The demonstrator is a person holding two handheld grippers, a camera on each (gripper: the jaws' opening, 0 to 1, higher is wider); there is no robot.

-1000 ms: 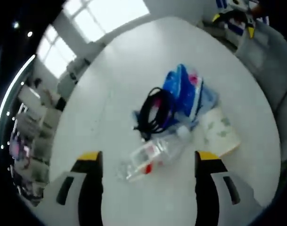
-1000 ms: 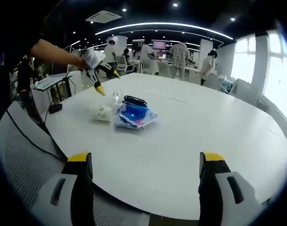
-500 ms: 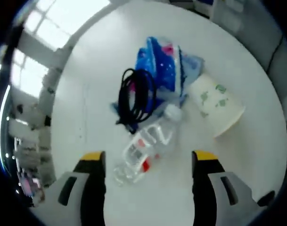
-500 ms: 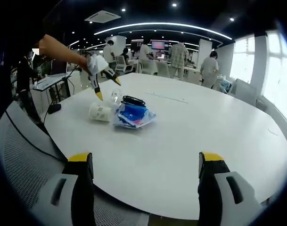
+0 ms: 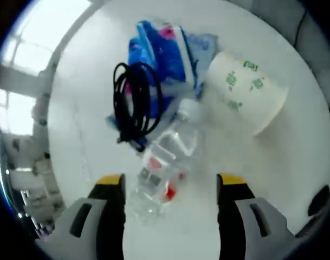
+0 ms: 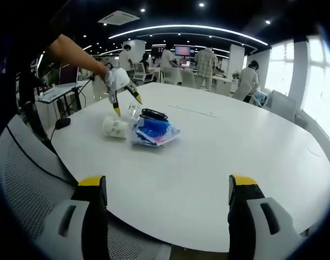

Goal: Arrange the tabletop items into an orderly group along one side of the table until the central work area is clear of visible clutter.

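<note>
Four items cluster in the left gripper view: a clear bottle [image 5: 163, 162] lying at centre frame, a black cable coil [image 5: 135, 103] above it, a blue packet [image 5: 165, 51] at the top, and a paper cup [image 5: 246, 92] on its side at upper right. The left gripper [image 5: 170, 187] hangs over the bottle, fingers spread wide. In the right gripper view, the right gripper [image 6: 167, 187] is also spread open near the tabletop [image 6: 251, 141] edge, with bare surface ahead.
</note>
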